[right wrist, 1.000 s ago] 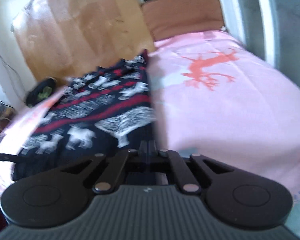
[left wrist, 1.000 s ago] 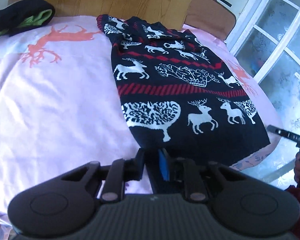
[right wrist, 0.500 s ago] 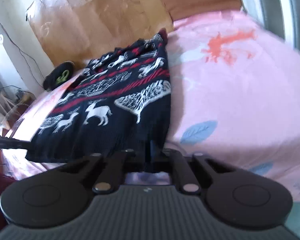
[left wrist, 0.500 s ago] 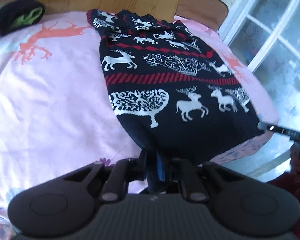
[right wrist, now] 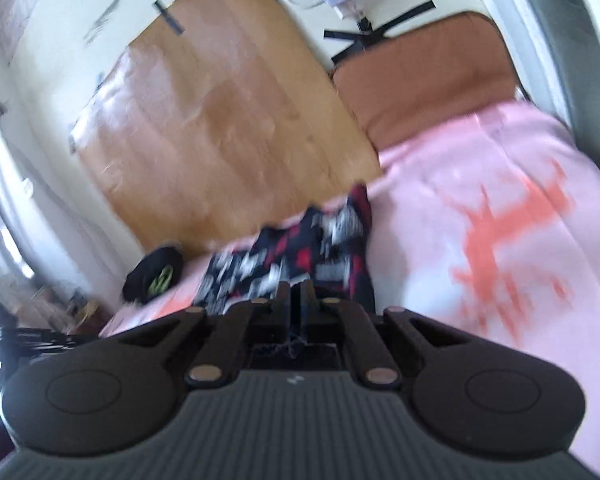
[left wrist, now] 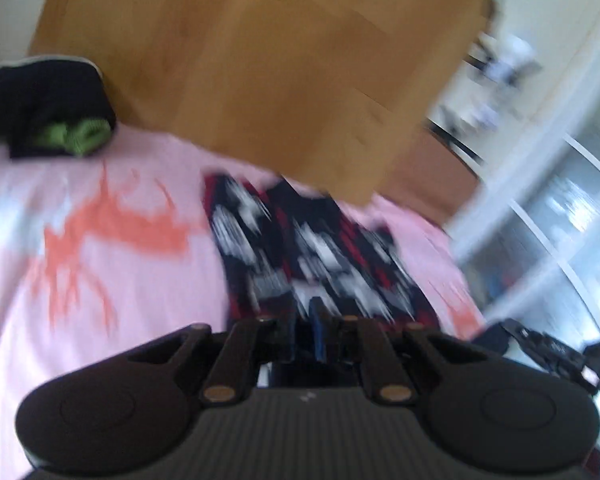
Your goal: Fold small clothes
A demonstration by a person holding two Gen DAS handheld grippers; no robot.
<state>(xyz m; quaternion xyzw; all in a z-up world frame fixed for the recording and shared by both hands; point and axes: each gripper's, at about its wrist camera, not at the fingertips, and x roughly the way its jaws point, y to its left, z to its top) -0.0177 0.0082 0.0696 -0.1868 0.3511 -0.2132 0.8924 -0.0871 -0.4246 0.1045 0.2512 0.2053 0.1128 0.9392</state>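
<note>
Knit sweater (left wrist: pixel 320 256) is lying on the pink bed (left wrist: pixel 112 280), its near hem pinched in both tools; the left tool (left wrist: pixel 305 332) is easing slightly, the right tool (right wrist: pixel 296 304) clamped. I am aiming to carry both corners level toward the collar.

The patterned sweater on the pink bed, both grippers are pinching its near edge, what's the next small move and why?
Probably carry the pinched hem on toward the sweater's far end by the wooden board, then lower it. The left gripper and right gripper each have dark knit between their jaws, though the left's are easing open, and the far part lies on the pink sheet.
</note>
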